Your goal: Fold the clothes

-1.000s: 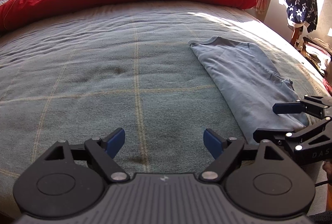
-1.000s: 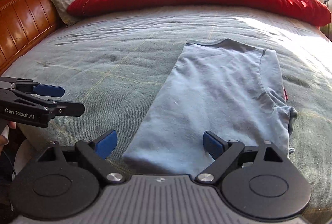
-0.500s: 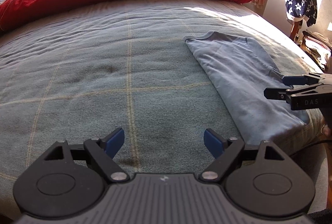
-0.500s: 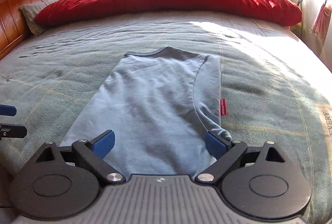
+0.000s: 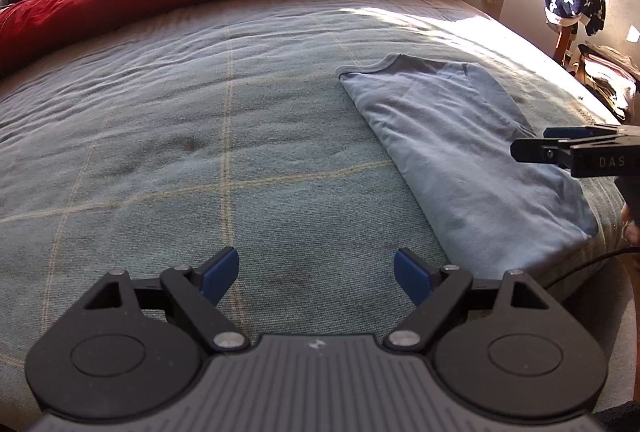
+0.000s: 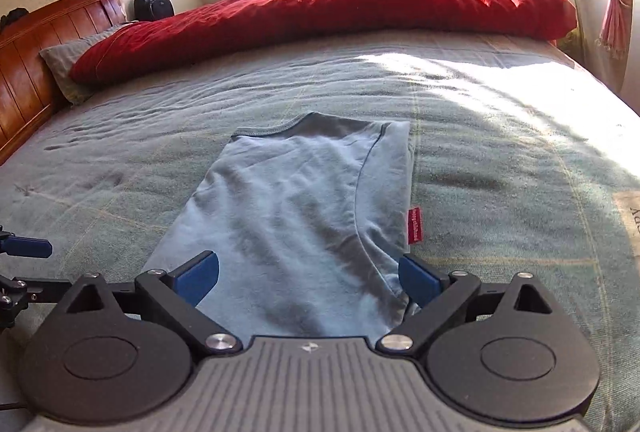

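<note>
The blue shirt's near hem is hidden behind the right hand-held gripper.

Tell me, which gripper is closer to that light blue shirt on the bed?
Right. The right gripper hovers open over the light blue shirt; the left gripper, open too, sits beside it over bare bedspread.

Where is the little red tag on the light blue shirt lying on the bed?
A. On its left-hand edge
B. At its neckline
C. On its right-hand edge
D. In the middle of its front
C: the red tag sticks out from the right-hand edge of the shirt, in the right wrist view.
</note>
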`<state>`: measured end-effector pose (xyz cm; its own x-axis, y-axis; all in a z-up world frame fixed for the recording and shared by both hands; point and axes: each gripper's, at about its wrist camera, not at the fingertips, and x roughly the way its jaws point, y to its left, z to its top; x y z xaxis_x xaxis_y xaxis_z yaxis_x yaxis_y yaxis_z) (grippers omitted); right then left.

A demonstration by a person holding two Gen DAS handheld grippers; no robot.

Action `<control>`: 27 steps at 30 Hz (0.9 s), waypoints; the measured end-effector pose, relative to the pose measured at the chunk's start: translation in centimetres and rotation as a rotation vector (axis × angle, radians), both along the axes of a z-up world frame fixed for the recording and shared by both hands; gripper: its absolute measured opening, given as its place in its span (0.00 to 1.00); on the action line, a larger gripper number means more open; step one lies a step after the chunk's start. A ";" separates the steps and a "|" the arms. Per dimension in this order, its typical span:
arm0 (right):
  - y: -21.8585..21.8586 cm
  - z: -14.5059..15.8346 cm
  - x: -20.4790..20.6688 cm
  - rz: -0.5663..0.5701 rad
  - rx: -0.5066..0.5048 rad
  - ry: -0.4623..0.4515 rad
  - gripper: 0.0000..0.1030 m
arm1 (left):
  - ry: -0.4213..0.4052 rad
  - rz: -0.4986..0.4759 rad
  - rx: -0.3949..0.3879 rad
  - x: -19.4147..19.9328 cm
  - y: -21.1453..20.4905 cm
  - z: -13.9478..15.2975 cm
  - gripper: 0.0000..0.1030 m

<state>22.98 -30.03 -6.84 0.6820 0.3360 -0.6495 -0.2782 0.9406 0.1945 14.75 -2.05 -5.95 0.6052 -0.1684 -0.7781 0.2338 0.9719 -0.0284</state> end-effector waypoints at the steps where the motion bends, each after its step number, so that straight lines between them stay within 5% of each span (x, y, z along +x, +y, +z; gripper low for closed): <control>1: -0.2 -0.3 -0.4 0.007 0.007 0.015 0.96 | 0.002 0.003 -0.002 0.0 0.2 0.0 0.82; 9: -3.5 1.1 -0.8 -0.027 0.134 0.017 0.92 | 0.000 0.008 0.012 0.6 -0.1 -0.1 0.82; 15: -5.2 0.6 3.3 -0.053 0.148 0.053 0.22 | 0.005 0.012 0.007 0.4 -0.2 -0.2 0.82; 27: -6.1 -1.2 5.4 -0.137 0.114 0.100 0.22 | 0.022 0.014 0.013 0.8 -0.1 -0.6 0.82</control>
<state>28.39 -36.15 -8.03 0.6602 0.3196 -0.6797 -0.1227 0.9387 0.3222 15.53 -2.18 -6.53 0.5903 -0.1494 -0.7932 0.2193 0.9754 -0.0205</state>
